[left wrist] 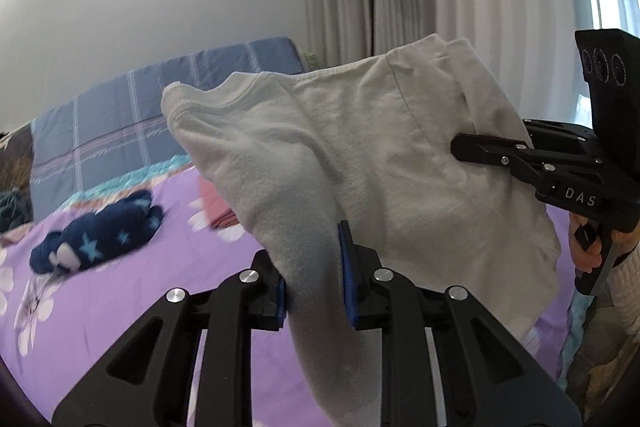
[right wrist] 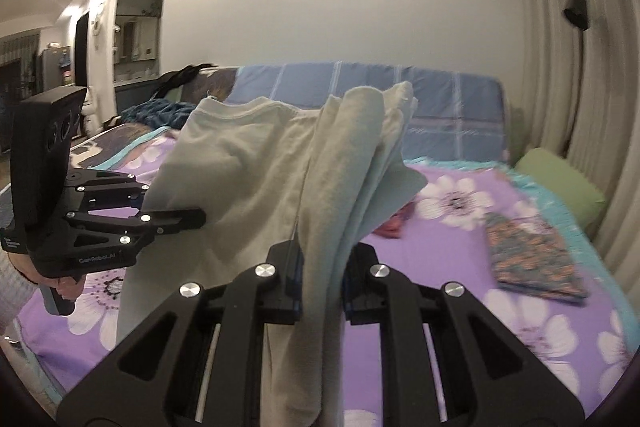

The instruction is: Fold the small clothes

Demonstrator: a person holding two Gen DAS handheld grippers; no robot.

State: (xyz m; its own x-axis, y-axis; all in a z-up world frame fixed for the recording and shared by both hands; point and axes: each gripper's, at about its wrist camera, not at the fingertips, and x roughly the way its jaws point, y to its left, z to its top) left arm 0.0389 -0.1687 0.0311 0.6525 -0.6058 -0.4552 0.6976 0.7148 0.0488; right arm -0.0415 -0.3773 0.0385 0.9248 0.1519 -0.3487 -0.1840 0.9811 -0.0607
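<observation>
Pinched in the left gripper [left wrist: 312,279]: one bunched edge of the cream garment [left wrist: 360,155], fleecy cloth squeezed between the blue pads [left wrist: 345,267]. Likewise clamped in the right gripper [right wrist: 320,279]: several stacked layers of the same garment, fanned above the jaws like pages. Held aloft, then, between both tools and clear above the bed [left wrist: 120,307], not lying on it.

Stretched roughly sideways from one gripper to the other, long axis running between them, ribbed hem or neckband along the top edge, loose fabric drooping below. Probably a small sweatshirt or pair of pants, though too bunched to say which. Neither hand clearly nearer; each gripping its own end, so likely a joint lowering onto the bed straight beneath the garment, to lay it flat before any fold.

Soft, limp, matte knit with a brushed nap; stitched seams visible; likely to sag and slide rather than hold a crease.

Below and beyond the garment: purple floral bedspread, smooth. Left of the garment, a navy star-patterned item [left wrist: 100,235], crumpled and plush. Behind the garment, a pink folded piece [left wrist: 218,207], partly hidden. Right of the garment, a flat patterned folded cloth [right wrist: 532,259], then a green pillow [right wrist: 560,179]. Farthest, a blue plaid cushion [left wrist: 160,107] against the wall.
</observation>
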